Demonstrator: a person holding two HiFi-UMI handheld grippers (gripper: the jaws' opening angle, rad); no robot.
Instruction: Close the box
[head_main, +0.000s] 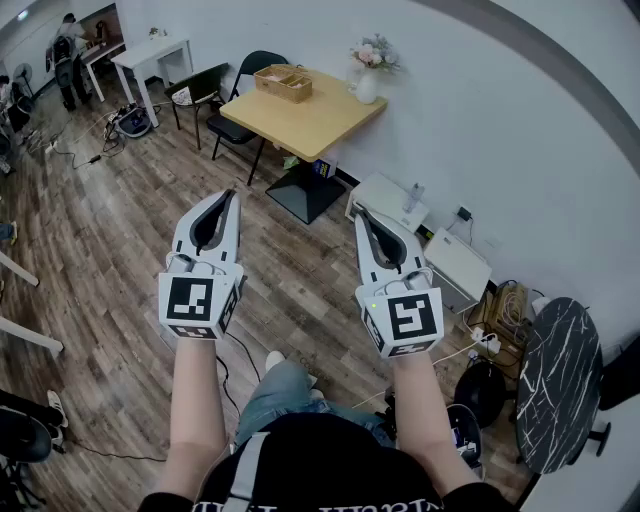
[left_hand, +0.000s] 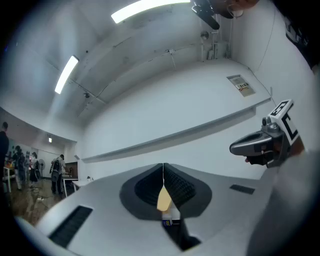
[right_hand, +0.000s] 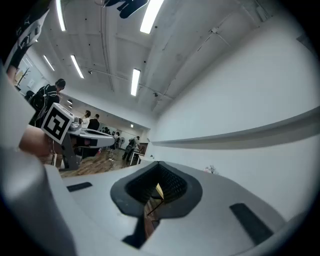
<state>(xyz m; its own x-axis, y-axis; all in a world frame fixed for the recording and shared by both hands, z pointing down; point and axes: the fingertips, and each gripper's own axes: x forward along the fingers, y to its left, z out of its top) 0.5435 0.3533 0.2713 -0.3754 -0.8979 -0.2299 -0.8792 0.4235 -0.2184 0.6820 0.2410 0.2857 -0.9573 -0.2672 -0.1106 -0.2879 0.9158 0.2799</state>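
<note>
- jaws of the left gripper (head_main: 224, 194), a white-and-black two-jaw tool with a square-marker cube at its rear, are pressed together tip to tip, with nothing between them.
- jaws of the right gripper (head_main: 361, 213), a tool of the same build, are likewise closed and empty.
- both grippers are held out side by side, well apart, above the brown wood-plank floor (head_main: 120, 230), with their tips pointing away from the person.
- the light-brown, open-topped rectangular box (head_main: 283, 82) sits well ahead of both pairs of jaws, beyond the gap between them and nearer the line of the left jaws.
- the box rests on a pale wooden square table (head_main: 320, 125), also well ahead of the jaws.
- a white vase holding pale flowers (head_main: 366, 88) stands on the same table, right of the box and far ahead of the right jaws.
- a black chair (head_main: 228, 128) stands at the table's left side, ahead of the left jaws.
- a low white cabinet (head_main: 385, 195) against the white wall shows just past the right jaw tips.
</note>
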